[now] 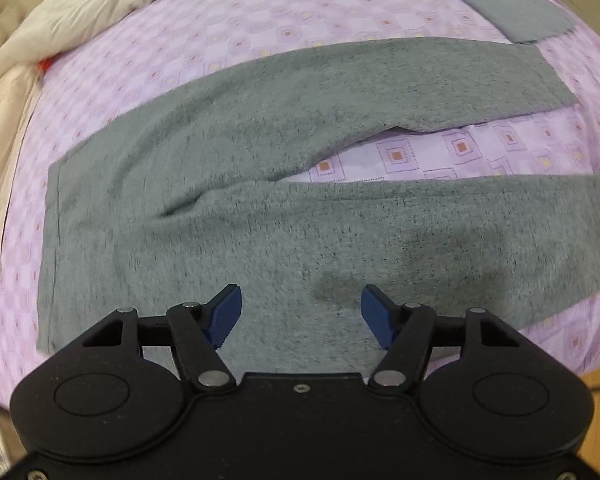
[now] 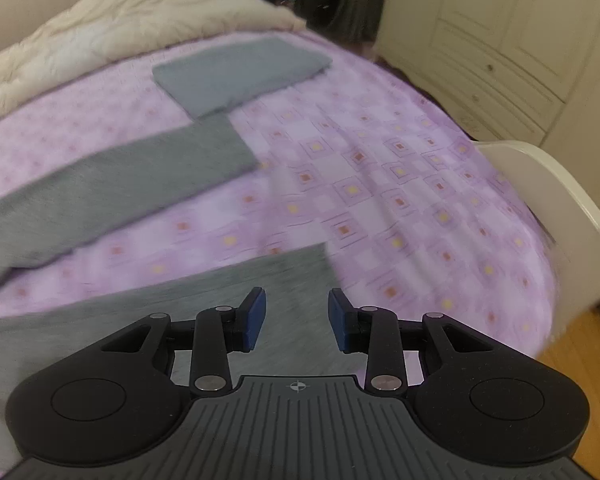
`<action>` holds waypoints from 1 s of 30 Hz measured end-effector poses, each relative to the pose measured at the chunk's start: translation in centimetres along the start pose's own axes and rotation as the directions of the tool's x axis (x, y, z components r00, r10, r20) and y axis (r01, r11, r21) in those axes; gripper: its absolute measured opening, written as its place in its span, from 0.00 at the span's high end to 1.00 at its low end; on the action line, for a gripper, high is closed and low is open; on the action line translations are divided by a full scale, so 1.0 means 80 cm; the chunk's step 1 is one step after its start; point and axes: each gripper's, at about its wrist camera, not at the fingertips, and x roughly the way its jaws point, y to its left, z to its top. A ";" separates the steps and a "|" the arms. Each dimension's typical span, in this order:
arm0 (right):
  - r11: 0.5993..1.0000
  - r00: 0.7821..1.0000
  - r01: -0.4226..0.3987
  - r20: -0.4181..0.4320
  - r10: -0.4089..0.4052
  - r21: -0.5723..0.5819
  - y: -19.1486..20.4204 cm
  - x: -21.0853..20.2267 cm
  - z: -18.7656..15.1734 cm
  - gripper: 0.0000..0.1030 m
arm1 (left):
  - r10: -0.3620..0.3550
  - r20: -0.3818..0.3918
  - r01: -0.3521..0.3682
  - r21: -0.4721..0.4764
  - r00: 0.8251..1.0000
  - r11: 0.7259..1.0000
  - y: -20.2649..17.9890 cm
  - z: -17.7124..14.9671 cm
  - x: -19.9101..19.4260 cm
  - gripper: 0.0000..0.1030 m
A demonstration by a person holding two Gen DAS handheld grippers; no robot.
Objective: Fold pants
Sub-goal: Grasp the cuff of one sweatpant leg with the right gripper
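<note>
I see the grey pants [image 1: 228,184] spread flat on the bed [image 1: 180,40], over its lilac checked sheet, waistband to the left and the two legs running off to the right with a wedge of sheet showing between them. My left claw [image 1: 300,312] hangs over the near leg close to the seat, its blue pads standing well apart with nothing between them. My right claw [image 2: 296,316] is over the cuff end of the near leg [image 2: 220,300], its jaws partly open and gripping nothing; that view is blurred. A folded grey garment [image 2: 240,74] lies at the far right, just beyond the far leg's cuff. A cream duvet [image 1: 80,12] is bunched along the far left edge.
</note>
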 end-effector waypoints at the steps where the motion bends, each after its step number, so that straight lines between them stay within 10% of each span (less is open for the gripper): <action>1: 1.000 1.000 -0.017 -0.007 0.017 -0.018 -0.008 0.013 0.005 0.67 | 0.008 -0.013 -0.008 -0.033 1.000 0.999 -0.004 -0.001 0.000 0.34; 16: 0.952 0.944 -0.298 -0.172 0.282 -0.075 -0.065 0.142 0.036 0.68 | 0.126 -0.089 -0.144 -0.249 0.988 0.958 -0.082 -0.019 -0.009 0.34; 19: 0.931 0.916 -0.362 -0.202 0.347 -0.043 -0.070 0.143 0.038 0.96 | 0.149 -0.101 -0.171 -0.270 0.984 0.948 -0.085 -0.021 -0.011 0.34; 22: 0.904 0.887 -0.427 -0.204 0.415 -0.015 -0.077 0.129 0.045 0.97 | 0.161 -0.112 -0.187 -0.292 0.981 0.938 -0.086 -0.023 -0.012 0.34; 30: 0.958 0.949 -0.284 -0.146 0.278 -0.022 -0.074 0.151 0.089 1.00 | 0.165 -0.099 -0.188 -0.325 0.981 0.927 -0.092 -0.024 -0.012 0.34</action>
